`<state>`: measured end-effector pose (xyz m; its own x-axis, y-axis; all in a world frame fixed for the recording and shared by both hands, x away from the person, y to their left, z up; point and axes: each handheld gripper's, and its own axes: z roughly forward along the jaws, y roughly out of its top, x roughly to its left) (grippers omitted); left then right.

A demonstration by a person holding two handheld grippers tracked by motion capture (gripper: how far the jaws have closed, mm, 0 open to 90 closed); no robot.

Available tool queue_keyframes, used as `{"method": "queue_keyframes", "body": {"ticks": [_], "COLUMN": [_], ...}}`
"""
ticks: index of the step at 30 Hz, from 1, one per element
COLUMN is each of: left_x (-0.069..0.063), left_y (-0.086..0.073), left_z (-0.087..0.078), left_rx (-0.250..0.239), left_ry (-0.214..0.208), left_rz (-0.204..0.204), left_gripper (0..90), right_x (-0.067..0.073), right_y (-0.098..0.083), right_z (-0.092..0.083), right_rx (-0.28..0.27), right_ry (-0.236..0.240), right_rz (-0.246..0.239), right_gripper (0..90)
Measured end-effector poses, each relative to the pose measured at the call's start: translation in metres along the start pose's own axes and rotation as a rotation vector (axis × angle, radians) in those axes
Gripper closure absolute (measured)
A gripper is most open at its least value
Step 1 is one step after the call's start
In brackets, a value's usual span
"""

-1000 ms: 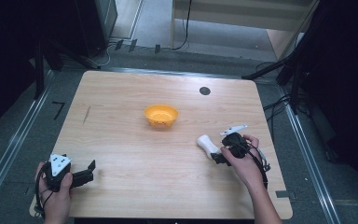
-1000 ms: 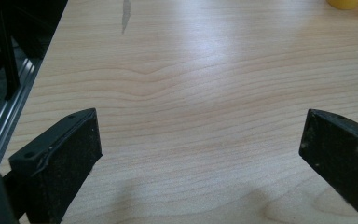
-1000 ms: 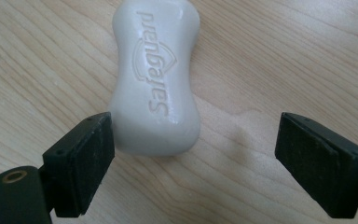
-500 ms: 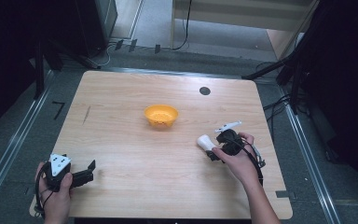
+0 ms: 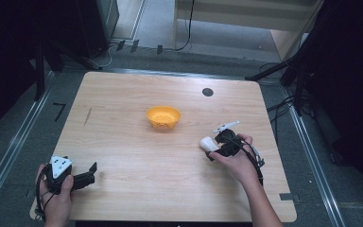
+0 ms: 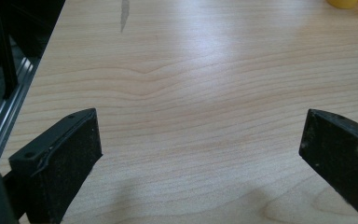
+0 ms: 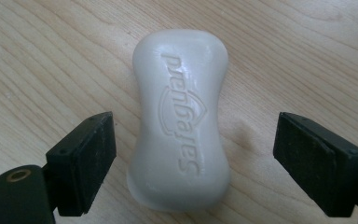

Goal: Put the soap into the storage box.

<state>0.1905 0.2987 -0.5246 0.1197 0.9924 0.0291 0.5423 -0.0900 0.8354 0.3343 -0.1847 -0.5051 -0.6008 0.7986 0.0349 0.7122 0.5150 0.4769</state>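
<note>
A white bar of soap (image 7: pixel 179 121) with raised lettering lies flat on the wooden table (image 5: pixel 137 156), at the right in the high view (image 5: pixel 207 143). My right gripper (image 7: pixel 195 137) straddles it, one jaw on each side with a gap to the soap, so it stands open. Its jaws have just been closing a little with the soap between them. The high view shows a hand holding that right gripper (image 5: pixel 212 150) pointed left. My left gripper (image 5: pixel 93 173) rests near the front left corner, open (image 6: pixel 200 140) over bare wood.
An orange bowl (image 5: pixel 163 117) sits mid-table, and its rim shows at the top of the left gripper view (image 6: pixel 342 3). A black round mark (image 5: pixel 207 91) is near the far edge. A metal rail (image 6: pixel 2 126) runs along the table's left side.
My right gripper has edged left, closer around the soap. The soap, bowl and left gripper have not moved.
</note>
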Motion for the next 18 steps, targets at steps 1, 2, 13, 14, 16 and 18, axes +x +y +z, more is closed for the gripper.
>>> {"method": "queue_keyframes", "body": {"ticks": [1,2,13,14,16,18], "left_x": [0.000,0.000,0.000,0.000,0.000,0.000], "left_y": [0.000,0.000,0.000,0.000,0.000,0.000], "left_z": [0.000,0.000,0.000,0.000,0.000,0.000], "left_rx": [0.003,0.003,0.004,0.004,0.004,0.004], "left_ry": [-0.001,-0.001,-0.003,-0.003,-0.004,-0.004], "left_rz": [0.000,0.000,0.000,0.000,-0.001,-0.001], "left_gripper": [0.0,0.0,0.0,0.0,0.0,0.0], "right_x": [0.001,0.001,0.003,0.003,0.004,0.003], "right_y": [0.001,0.001,0.010,0.010,0.011,0.012], "right_z": [0.002,0.002,0.006,0.007,0.007,0.009], "right_rx": [0.005,0.005,0.020,0.018,0.030,0.047], "right_ry": [0.002,0.002,-0.004,-0.003,-0.004,-0.006], "right_rz": [0.001,0.001,0.015,0.013,0.015,0.012], "right_gripper": [14.2,14.2,23.4,23.9,27.1,29.6]}}
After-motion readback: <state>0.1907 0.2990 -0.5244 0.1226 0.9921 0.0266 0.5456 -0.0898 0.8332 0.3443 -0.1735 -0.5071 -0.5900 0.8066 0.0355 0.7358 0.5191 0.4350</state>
